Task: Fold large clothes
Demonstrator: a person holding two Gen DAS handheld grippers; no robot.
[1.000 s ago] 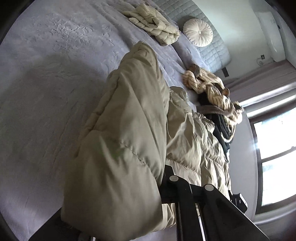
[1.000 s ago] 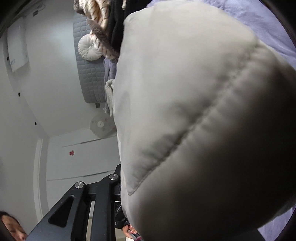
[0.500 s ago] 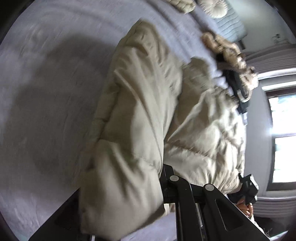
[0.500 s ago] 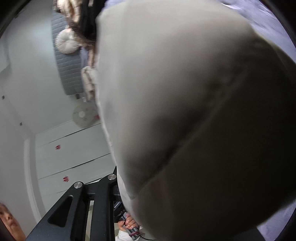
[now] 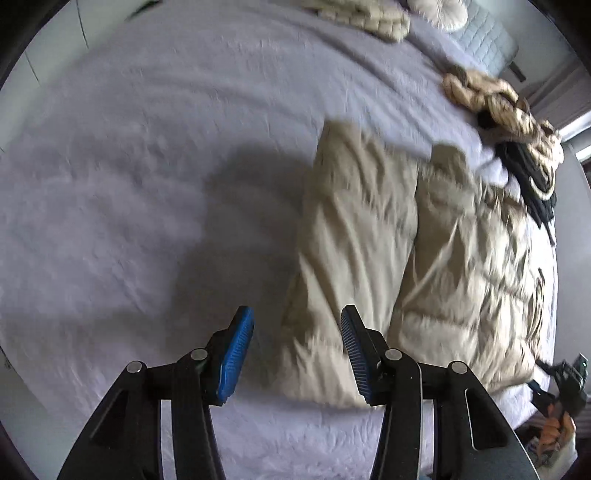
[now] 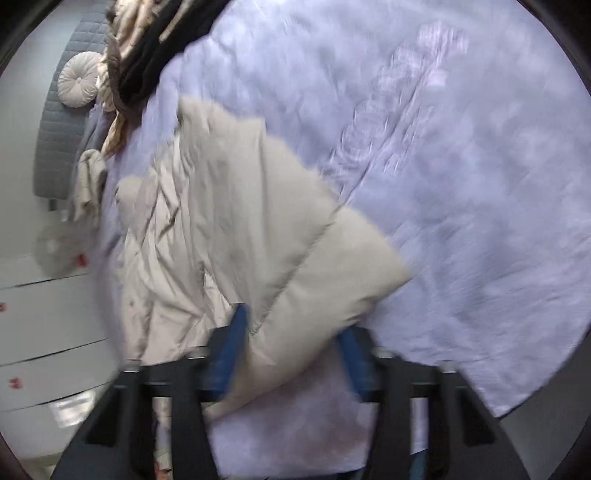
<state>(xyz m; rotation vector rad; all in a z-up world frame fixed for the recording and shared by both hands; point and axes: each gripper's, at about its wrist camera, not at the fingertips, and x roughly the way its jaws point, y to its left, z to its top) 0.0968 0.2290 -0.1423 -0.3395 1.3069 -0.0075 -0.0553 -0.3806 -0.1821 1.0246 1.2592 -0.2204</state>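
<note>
A puffy beige jacket (image 5: 369,229) lies on the lilac bed cover (image 5: 147,184), with one side folded over its body. My left gripper (image 5: 295,350) hovers above its near edge. Its jaws are opening, and the blue pads (image 5: 236,354) touch no cloth. In the right wrist view a corner of the jacket (image 6: 229,221) rises off the bed. It fills the gap between the blue pads of my right gripper (image 6: 291,350), which is shut on it. That view is blurred.
A folded cream garment (image 5: 369,18) and a round cushion (image 5: 439,13) lie by the grey headboard (image 6: 55,147). A pile of striped beige and black clothes (image 5: 509,110) sits at the bed's edge beyond the jacket. White wardrobe doors (image 6: 44,332) stand past the bed.
The left gripper let go of the jacket side and its jaws spread; that side now lies folded on the bed. Both views tipped down towards the bed. The right gripper still has its corner.
</note>
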